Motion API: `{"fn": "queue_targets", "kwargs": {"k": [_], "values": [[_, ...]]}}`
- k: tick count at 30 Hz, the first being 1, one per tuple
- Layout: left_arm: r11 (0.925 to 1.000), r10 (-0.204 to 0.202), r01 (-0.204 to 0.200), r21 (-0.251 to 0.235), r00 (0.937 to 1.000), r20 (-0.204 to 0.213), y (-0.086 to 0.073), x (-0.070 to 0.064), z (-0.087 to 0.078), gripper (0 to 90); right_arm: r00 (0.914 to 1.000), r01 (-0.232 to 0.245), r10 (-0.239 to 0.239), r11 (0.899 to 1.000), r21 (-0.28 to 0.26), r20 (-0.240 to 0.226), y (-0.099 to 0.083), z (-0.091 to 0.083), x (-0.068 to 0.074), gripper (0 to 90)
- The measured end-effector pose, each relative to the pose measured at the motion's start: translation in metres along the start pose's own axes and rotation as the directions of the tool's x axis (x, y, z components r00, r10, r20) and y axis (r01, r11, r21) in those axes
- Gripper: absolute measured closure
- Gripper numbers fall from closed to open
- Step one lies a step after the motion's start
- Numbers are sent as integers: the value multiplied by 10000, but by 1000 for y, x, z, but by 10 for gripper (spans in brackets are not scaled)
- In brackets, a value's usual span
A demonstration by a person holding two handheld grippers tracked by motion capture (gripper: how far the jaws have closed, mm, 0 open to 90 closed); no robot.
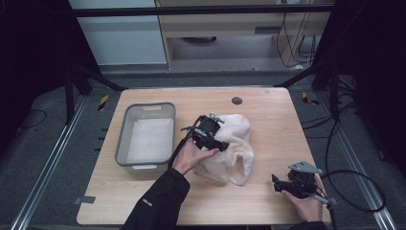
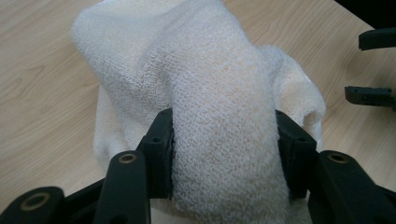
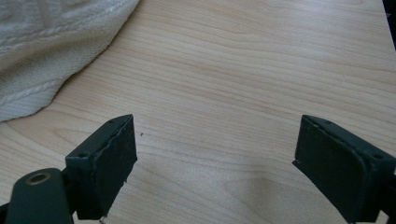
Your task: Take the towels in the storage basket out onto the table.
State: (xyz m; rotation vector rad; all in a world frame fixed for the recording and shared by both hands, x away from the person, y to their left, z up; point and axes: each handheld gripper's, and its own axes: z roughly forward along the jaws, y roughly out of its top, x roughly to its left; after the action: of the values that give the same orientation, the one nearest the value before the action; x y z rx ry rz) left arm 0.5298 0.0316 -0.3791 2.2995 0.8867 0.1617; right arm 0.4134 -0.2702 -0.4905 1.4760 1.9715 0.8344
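The white towel (image 1: 230, 146) is a soft, loosely knitted thing, light and limp, so I judge it will sag and drape from wherever I pinch it rather than keep any shape; it is not fragile and its nubby weave should not slip, but a thin pinch could slide off a single layer. The best hold is a thick bunched fold, and that is what my left tongs (image 2: 224, 154) have: in the left gripper view a fat roll of cloth fills the gap between the 2 jaws, which are clamped against its sides. The towel lies crumpled in a heap near the middle of the table (image 1: 268, 201), just to the right of the grey bin (image 1: 123, 139), which looks bare inside. In the high view my left tongs (image 1: 208, 134) sit on the heap's left upper part, with my left hand (image 1: 191, 157) behind them. My right tongs (image 1: 287, 184) rest well apart from the heap, low by the table's near right edge, jaws spread wide with nothing between them; in the right gripper view the towel's hem (image 3: 51, 51) lies off to the upper left, clear of both jaws, with bare wood in front. If a second hold is wanted, I judge that free hem is the place for it.
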Motion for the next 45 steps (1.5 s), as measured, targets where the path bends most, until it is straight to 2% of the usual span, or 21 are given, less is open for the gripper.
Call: {"fn": "queue_targets", "kwargs": {"k": [6, 14, 17, 24, 26, 34, 41, 45], "values": [[9996, -110, 114, 257, 9998, -167, -7, 3, 10, 439, 10000, 66, -66, 10000, 9, -2, 0, 0, 0, 126], [9991, -15, 27, 431, 9996, -282, -13, 6, 18, 365, 10000, 61, -61, 10000, 41, 2, 0, 1, 0, 126], [9989, -12, 24, 468, 9996, -270, -15, 8, 21, 323, 10000, 65, -66, 10000, 37, 11, 0, 1, 0, 126], [9992, -15, 25, 402, 9997, -253, -18, 9, 21, 290, 10000, 83, -83, 9999, 71, 21, 0, 1, 0, 126], [9992, 62, -53, 395, 9997, -219, -19, 9, 20, 280, 10000, 87, -87, 9999, 61, 18, 0, 1, 1, 126], [9998, 129, -130, -124, 9999, -113, -20, 11, 3, 255, 10000, 96, -96, 9999, 71, 18, 0, 1, 0, 126], [9979, 328, -340, -553, 9992, -231, -25, 10, -21, 241, 9999, 102, -102, 9999, 64, 42, -1, 1, 0, 126], [9959, 367, -392, -814, 9988, -324, -34, 10, -36, 238, 10000, 84, -84, 9999, 72, 53, -1, 1, 0, 125]]}}
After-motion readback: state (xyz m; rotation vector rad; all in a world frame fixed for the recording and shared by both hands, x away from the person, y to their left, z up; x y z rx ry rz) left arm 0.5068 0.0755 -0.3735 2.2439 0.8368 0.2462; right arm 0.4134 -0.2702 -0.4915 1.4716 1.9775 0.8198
